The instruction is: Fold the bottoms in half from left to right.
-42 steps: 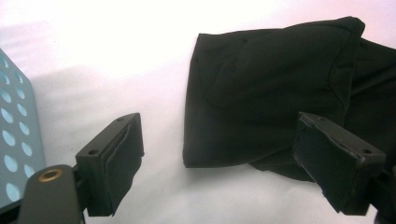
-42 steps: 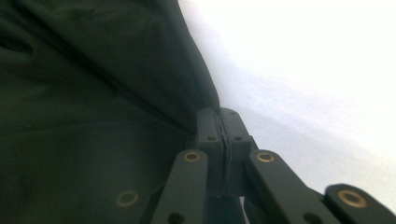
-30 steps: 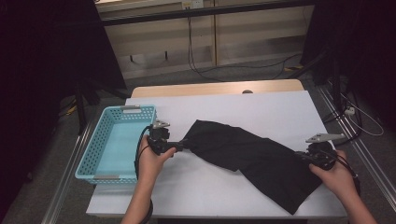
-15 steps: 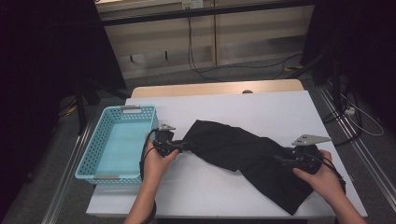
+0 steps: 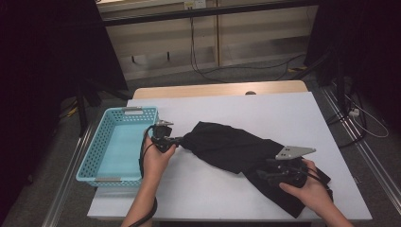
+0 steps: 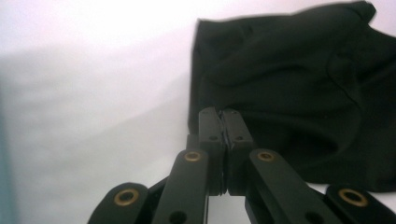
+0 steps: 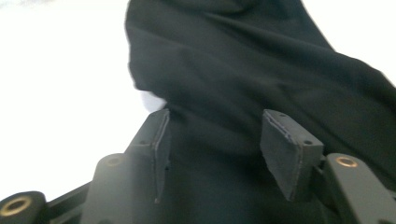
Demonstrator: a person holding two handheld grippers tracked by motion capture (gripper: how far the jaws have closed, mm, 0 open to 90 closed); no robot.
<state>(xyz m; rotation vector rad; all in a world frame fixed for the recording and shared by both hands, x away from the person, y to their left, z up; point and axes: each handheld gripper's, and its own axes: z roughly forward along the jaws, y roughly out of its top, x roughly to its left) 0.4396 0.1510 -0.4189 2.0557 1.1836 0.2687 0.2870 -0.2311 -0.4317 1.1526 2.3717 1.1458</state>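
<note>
Left gripper view shows the left gripper clamped on the limp black cloth's edge near the table's left side, while the right gripper gapes over its other end, the jaws having just narrowed slightly.

White table with pale wooden far edge; grey floor beyond, black cables trailing across it; beige panelled wall under dark horizontal rail; black curtains on both sides; metal floor rails beside table; lighting dim, even.

Left gripper jaws pressed together — right gripper parted.
</note>
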